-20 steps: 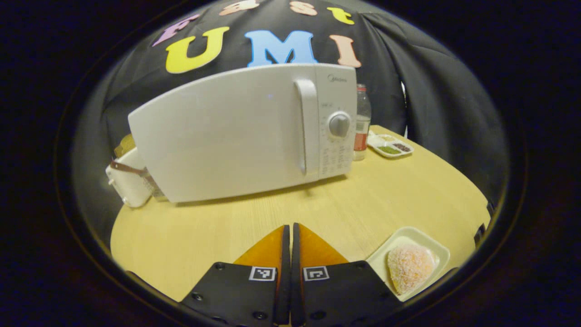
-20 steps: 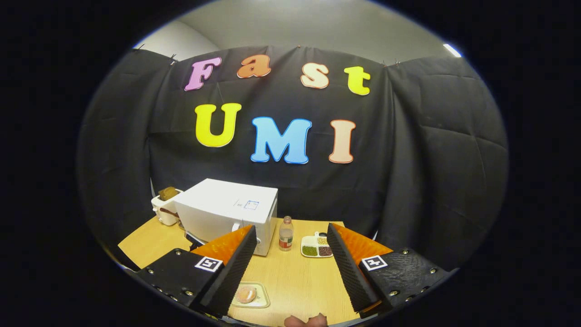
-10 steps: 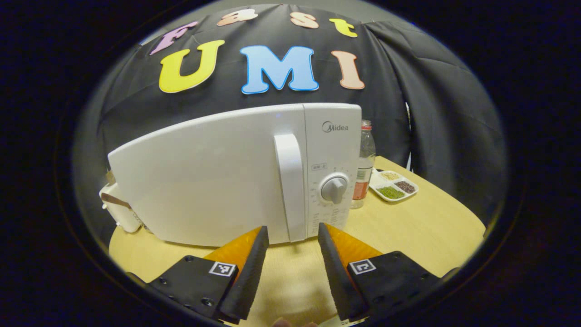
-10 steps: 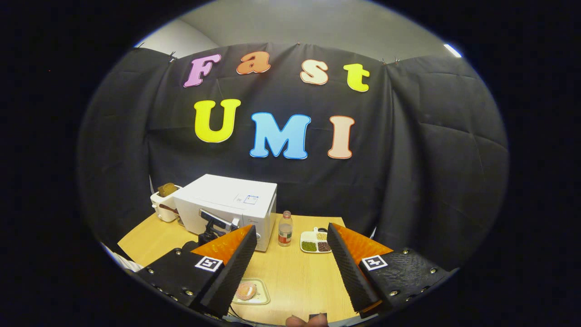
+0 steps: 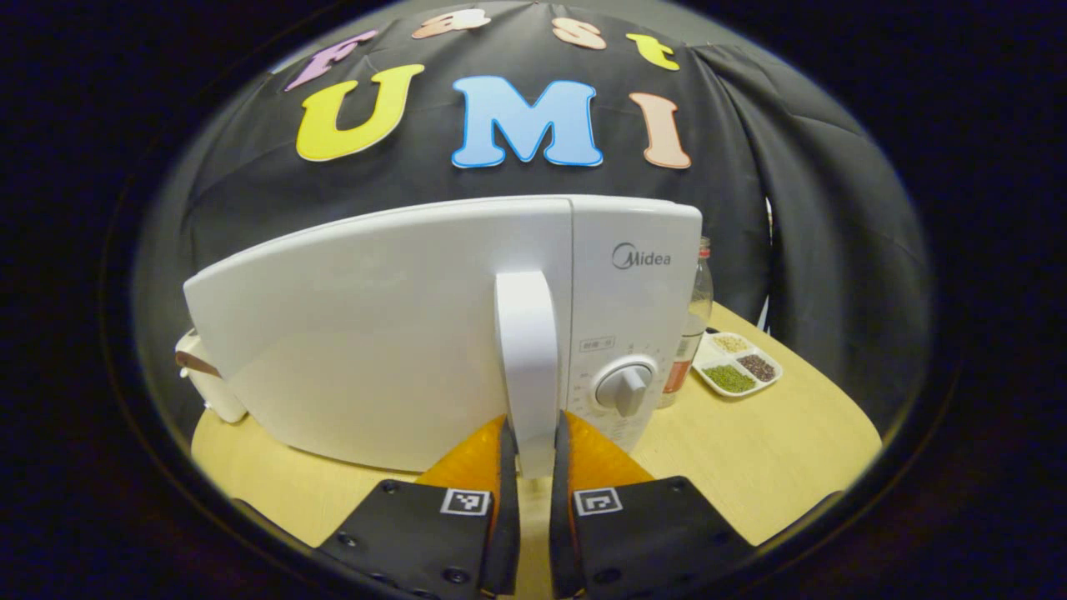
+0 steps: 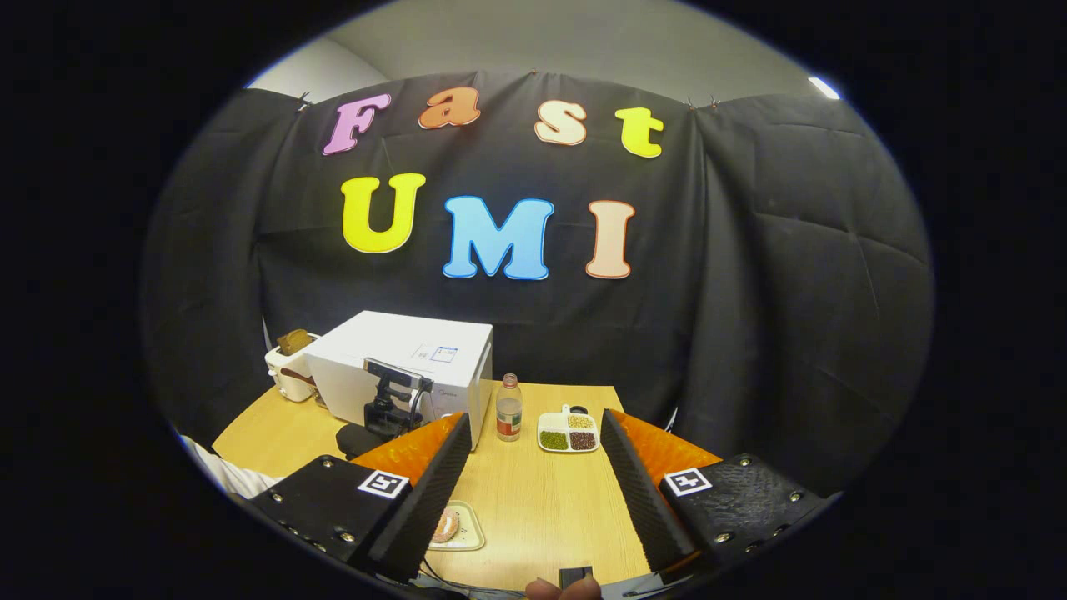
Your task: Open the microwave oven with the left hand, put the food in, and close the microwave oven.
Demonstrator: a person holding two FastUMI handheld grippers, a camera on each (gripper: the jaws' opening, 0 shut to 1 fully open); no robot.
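The white microwave stands on the wooden table with its door closed. My left gripper is shut on the lower end of the vertical door handle, one orange finger on each side. In the right gripper view the microwave sits at the back left, with the left gripper's black body in front of its door. The food, a pinkish crumbed piece, lies on a small white tray near the table's front, partly behind a finger. My right gripper hangs open high above the table, holding nothing.
A bottle stands right of the microwave, and a white sectioned dish of beans lies beyond it. A white toaster holding bread stands left of the microwave. A white sleeve reaches in from the left.
My left gripper was shut above the table, opened while closing in on the door, and now clamps the handle. The right gripper has drifted a little back and up.
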